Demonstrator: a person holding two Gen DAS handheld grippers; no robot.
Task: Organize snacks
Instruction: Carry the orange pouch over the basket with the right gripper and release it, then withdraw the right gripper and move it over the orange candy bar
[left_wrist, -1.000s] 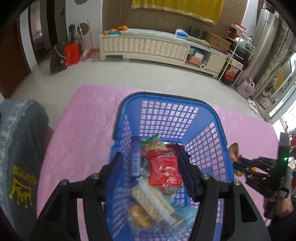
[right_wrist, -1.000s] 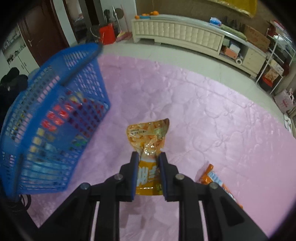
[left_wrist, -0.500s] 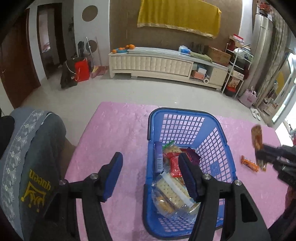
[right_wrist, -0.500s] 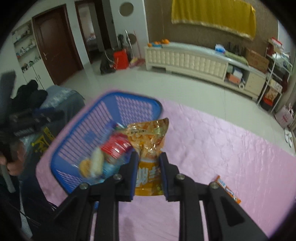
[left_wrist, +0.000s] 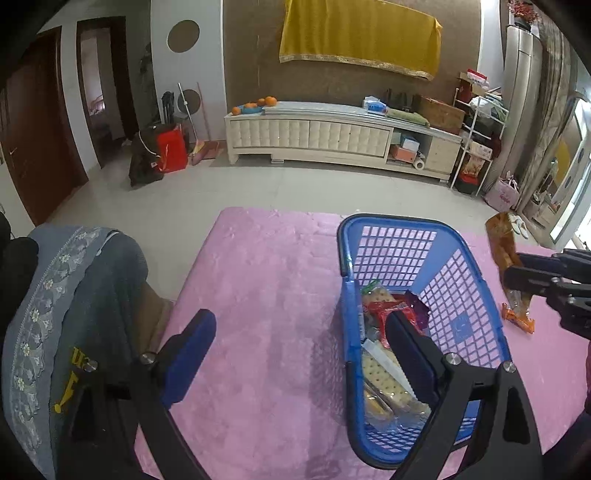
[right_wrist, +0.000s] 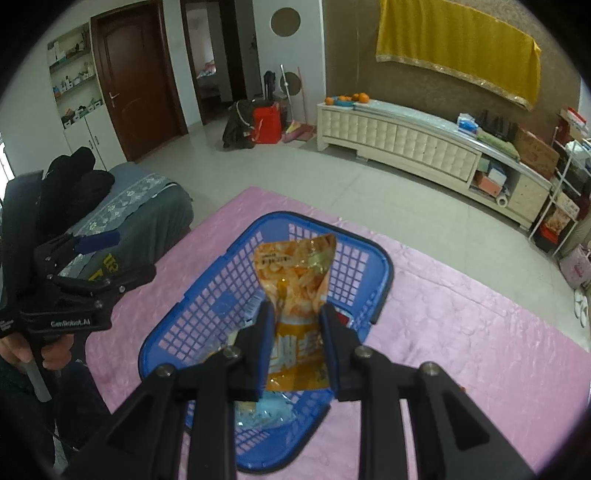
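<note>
A: State the condition of the right gripper (right_wrist: 293, 317).

B: Its fingers (right_wrist: 260, 347) are pinching the orange snack bag (right_wrist: 295, 280). The bag stands upright between the two blue pads at lower centre of the right wrist view; its lower half sits between the fingers and its upper half rises clear of the fingertips.

A: Where is that bag relative to the blue basket (right_wrist: 384, 273)?

B: In the right wrist view it overlaps the basket's interior, held in the air above it. In the left wrist view the same bag (left_wrist: 502, 247) appears at the right edge of the frame, just right of the basket's wall (left_wrist: 461, 280).

A: Condition of the left gripper (left_wrist: 299, 339)?

B: Fingers (left_wrist: 192, 347) spread wide, gripping nothing. One finger lies at lower left of the frame over the pink bench cover (left_wrist: 266, 295); the other overlaps the basket's contents at lower centre-right.

A: Basket contents?

B: A cracker pack (left_wrist: 380, 373) and a red packet (left_wrist: 380, 308), among other wrapped snacks. One small orange packet (left_wrist: 517, 319) lies on the cover, right of the basket.
</note>
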